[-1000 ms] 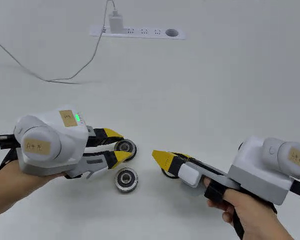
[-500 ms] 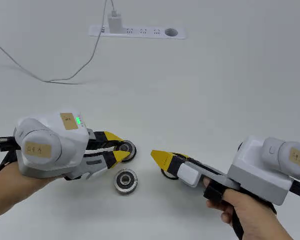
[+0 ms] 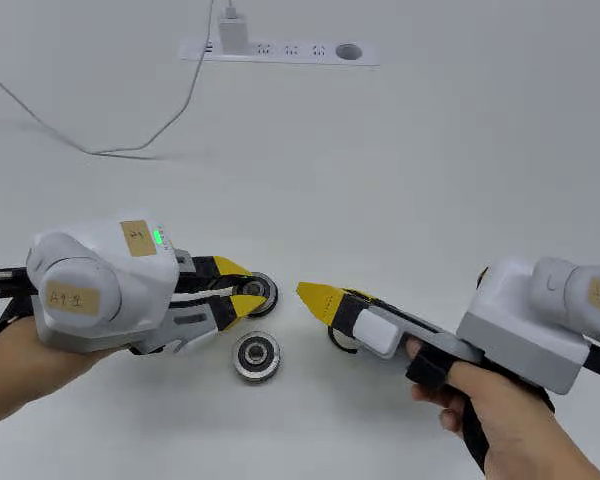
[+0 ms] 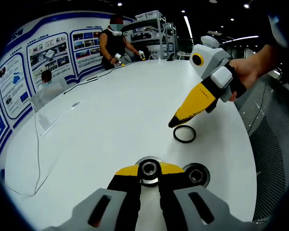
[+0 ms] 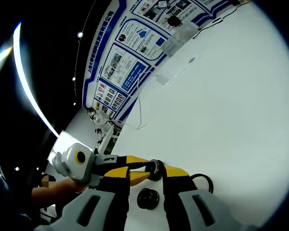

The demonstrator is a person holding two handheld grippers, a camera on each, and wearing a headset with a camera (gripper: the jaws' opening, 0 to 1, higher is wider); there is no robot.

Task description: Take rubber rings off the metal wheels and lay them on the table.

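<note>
Left gripper (image 3: 242, 287) is closed down to a narrow gap, its yellow-tipped jaws pinching a small round metal wheel (image 3: 263, 292) low over the smooth white tabletop (image 3: 400, 180). Right gripper (image 3: 320, 298) – jaws slightly apart, empty, tip close to a thin black rubber ring (image 4: 184, 134) lying flat on the tabletop. A second dark-rimmed metal wheel (image 3: 256, 356) lies flat – just beside the pinched one.
</note>
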